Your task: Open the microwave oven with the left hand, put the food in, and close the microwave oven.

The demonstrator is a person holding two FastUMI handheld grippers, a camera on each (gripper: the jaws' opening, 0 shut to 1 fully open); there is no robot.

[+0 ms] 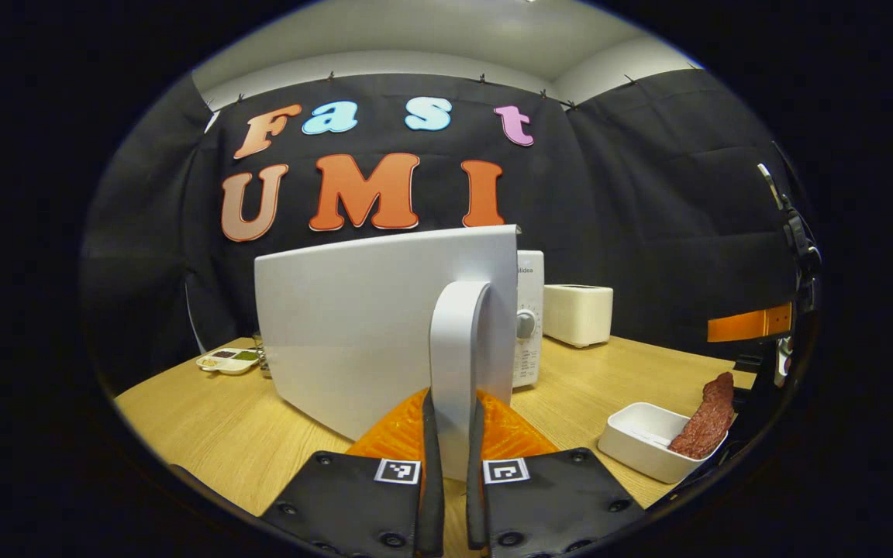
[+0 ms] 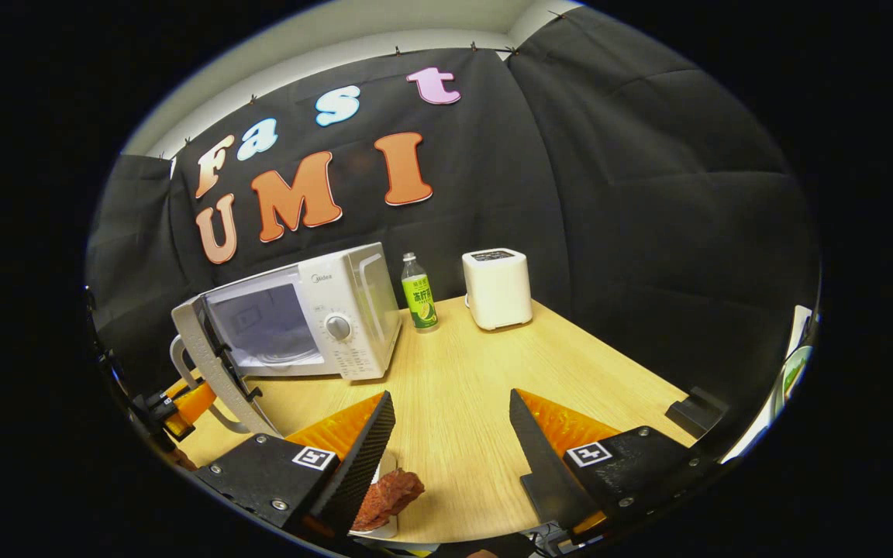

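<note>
The white microwave (image 2: 338, 310) stands on the wooden table (image 2: 477, 364) with its door (image 1: 353, 325) swung well open. My left gripper (image 1: 453, 434) is shut on the door's white vertical handle (image 1: 458, 341), one finger on each side. In the right gripper view the left gripper (image 2: 175, 407) shows at the door's edge, and the oven cavity (image 2: 264, 325) is open to sight. A reddish-brown piece of meat (image 1: 706, 418) lies in a white dish (image 1: 640, 442) on the table. My right gripper (image 2: 450, 434) hangs open just above it, with the meat (image 2: 388, 496) under one finger.
A white toaster (image 2: 497, 287) and a green-labelled bottle (image 2: 418, 294) stand to the right of the microwave at the back of the table. A small white tray of condiments (image 1: 228, 359) sits beyond the open door. Black cloth walls close in the booth.
</note>
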